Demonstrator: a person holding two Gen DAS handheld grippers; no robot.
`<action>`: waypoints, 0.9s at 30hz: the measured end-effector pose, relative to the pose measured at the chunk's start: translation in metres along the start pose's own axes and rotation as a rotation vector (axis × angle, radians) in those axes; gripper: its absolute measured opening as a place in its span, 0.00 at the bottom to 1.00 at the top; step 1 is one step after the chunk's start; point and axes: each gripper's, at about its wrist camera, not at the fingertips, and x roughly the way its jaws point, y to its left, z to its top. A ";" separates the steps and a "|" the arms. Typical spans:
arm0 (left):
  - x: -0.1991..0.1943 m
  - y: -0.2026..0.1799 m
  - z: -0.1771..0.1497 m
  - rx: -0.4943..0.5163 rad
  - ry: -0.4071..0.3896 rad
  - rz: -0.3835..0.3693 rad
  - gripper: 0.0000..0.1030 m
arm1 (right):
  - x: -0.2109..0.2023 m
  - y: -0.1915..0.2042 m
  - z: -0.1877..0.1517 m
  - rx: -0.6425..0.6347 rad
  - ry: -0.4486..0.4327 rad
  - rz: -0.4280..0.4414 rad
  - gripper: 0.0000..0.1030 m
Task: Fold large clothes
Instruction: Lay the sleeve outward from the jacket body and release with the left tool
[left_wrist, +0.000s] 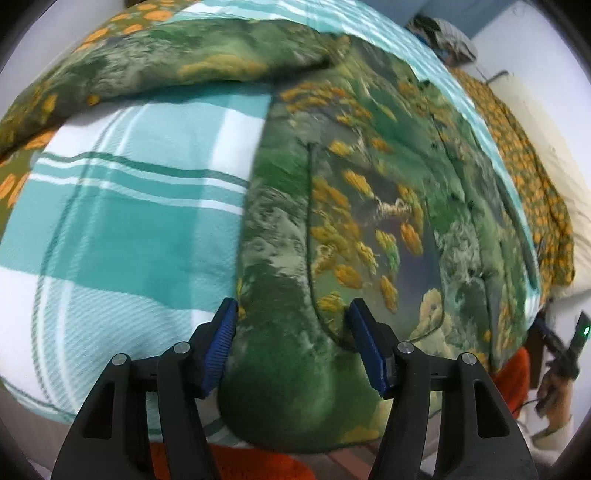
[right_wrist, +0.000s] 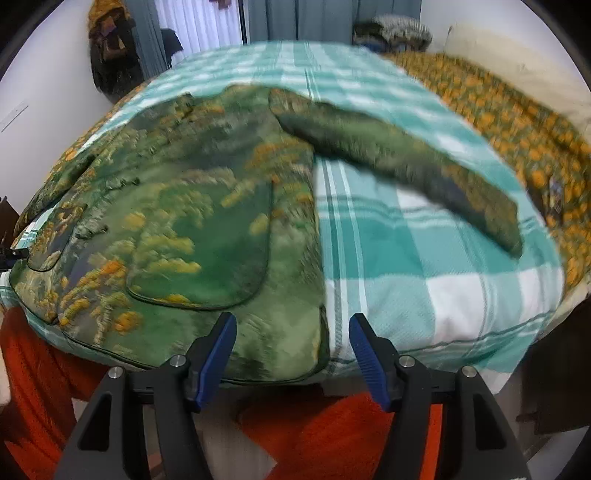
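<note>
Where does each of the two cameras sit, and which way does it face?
Left wrist: on the left gripper, facing steeply down at one hem corner of the green jacket; its blue fingers and the other hand show.
Right wrist: on the right gripper, facing down at the jacket's other hem corner; only its fingers show.
Shared: jacket, checked blanket, orange cloth.

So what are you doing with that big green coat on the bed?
A person holds a gripper in each hand to fold the green coat, which lies flat on the checked blanket. The left gripper and right gripper hover at the coat's bottom corners, jaws open, gripping nothing. One sleeve lies spread out. No fold is made yet.
</note>
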 end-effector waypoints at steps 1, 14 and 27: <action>0.002 -0.002 -0.001 0.010 0.007 -0.001 0.61 | 0.006 -0.004 0.001 0.015 0.016 0.021 0.63; -0.011 -0.033 -0.023 0.118 -0.017 0.011 0.16 | 0.048 0.005 0.007 0.005 0.067 0.133 0.19; -0.031 -0.033 -0.042 0.147 -0.082 0.036 0.44 | 0.029 0.014 0.010 -0.051 0.026 0.043 0.37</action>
